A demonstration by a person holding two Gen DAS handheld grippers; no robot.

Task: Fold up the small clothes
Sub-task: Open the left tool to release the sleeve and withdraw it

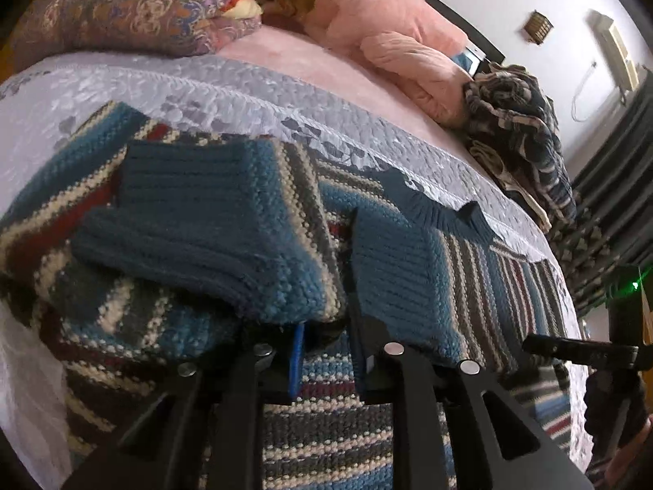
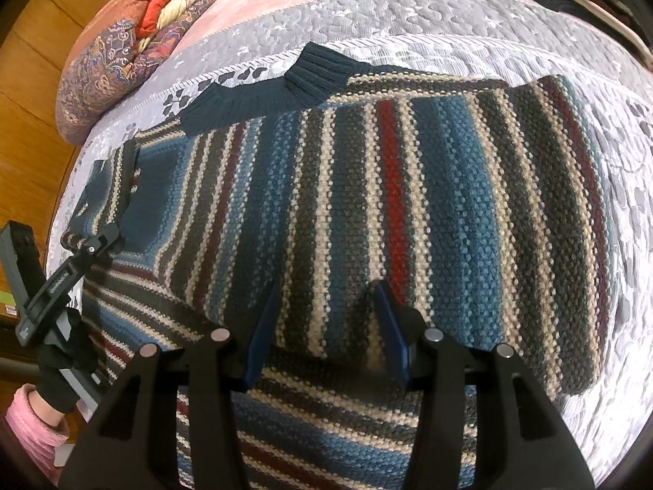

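Left claw (image 1: 326, 326): seen from its own wrist camera, fingers moderately parted; knit lies between them, the ribbed sleeve cuff (image 1: 196, 220) draped over the finger at 9 o'clock. Whether the fabric is actually pinched cannot be told from this view.
Sweater, left view: striped sweater (image 1: 489, 286) lies spread on the grey quilted bedspread (image 1: 245, 90), collar toward 1 o'clock, one sleeve brought across the body.
Surroundings, left view: pink bedding (image 1: 392, 41) and a pile of other clothes (image 1: 518, 130) at 2 o'clock, well apart from the work.
Right claw (image 2: 326, 330): seen from its own wrist camera, fingers wide apart, holding nothing; tips rest against or just above the folded side panel, contact unclear.
Sweater, right view: dark ribbed collar (image 2: 285, 81) at 11 o'clock; left claw visible at 9 o'clock on the sleeve edge, apparently gripping it.
Step in hand (judgement): laying the left sleeve over the body.
Method advised: keep the cuff flat and parallel with the stripes; right claw to press the body panel so it does not drag.
Risk: thick knit may bunch under the cuff; smooth before the next fold.
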